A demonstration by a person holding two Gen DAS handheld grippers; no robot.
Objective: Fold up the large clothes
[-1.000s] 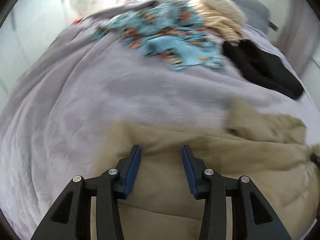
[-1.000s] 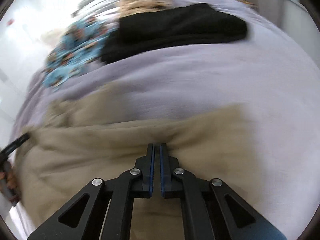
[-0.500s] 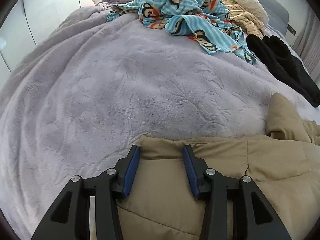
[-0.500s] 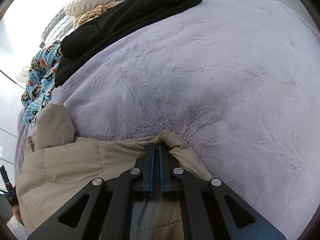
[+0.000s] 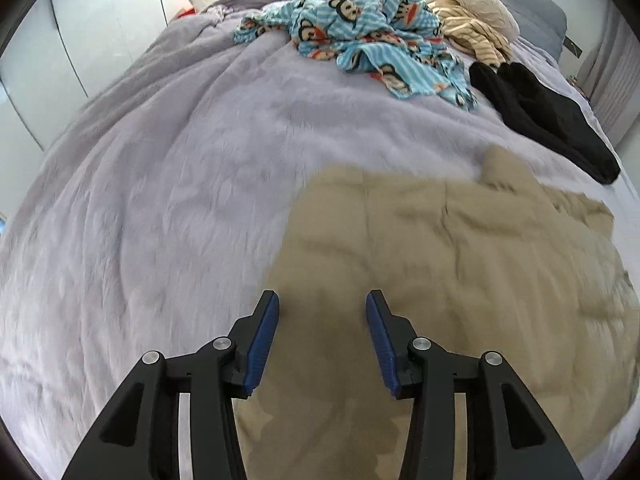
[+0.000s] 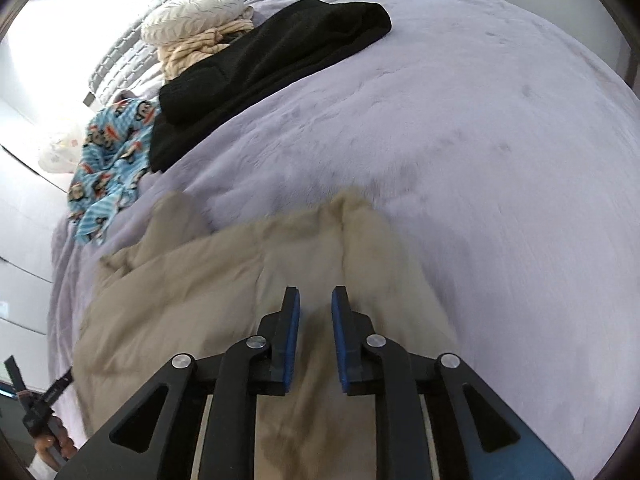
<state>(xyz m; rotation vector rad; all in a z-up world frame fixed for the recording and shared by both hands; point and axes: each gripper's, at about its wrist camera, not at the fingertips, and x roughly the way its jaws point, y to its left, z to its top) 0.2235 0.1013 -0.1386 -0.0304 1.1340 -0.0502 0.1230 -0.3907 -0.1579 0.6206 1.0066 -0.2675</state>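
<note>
Bright daylight, motion blur, fisheye edges, window glare

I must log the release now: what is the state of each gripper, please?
Left gripper: open, holding nothing, above the tan jacket.
Right gripper: jaws opening, nothing between them; the jacket lies below.

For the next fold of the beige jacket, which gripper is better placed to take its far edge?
Probably the left gripper: it hangs open over the beige jacket near its corner. The right gripper is just opening, nothing between its jaws, over the bunched opposite edge.
</note>
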